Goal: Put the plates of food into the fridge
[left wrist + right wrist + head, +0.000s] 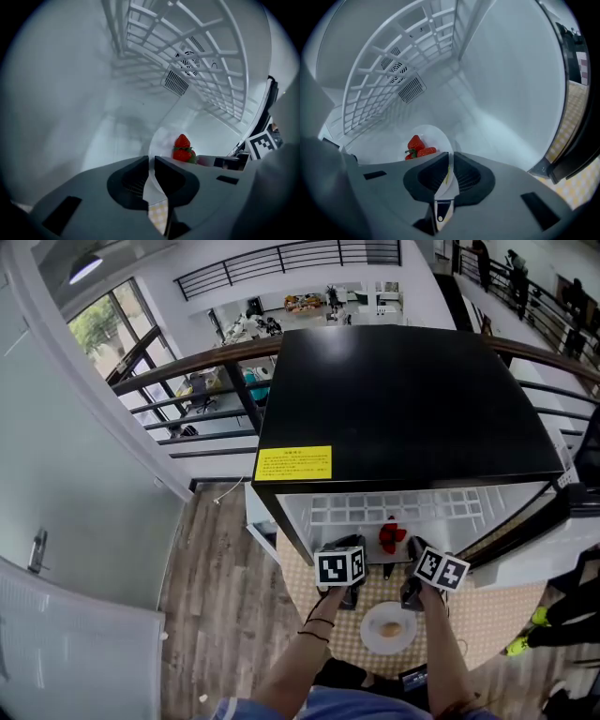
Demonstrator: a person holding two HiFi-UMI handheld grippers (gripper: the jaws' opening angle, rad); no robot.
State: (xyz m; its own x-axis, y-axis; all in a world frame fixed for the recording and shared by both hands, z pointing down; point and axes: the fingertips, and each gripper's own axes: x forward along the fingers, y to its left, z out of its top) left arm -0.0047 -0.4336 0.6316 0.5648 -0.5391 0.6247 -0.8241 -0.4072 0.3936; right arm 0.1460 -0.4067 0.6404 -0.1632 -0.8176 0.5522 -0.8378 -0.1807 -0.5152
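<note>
Though invisible overhead, vent (pixel 176 83) inside fridge (pixel 70 93)

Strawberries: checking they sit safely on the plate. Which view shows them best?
The right gripper view: the strawberries lie clear on the white plate. The left gripper view shows them with less plate visible; the head view, only a small red patch.

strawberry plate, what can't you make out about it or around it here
- Strawberry plate: near rim hidden where left gripper and right gripper clamp it, both gripper views.
- Whether it touches the fridge floor: gripper bodies block its underside.
- Food on the table plate: head view, too small to name.
</note>
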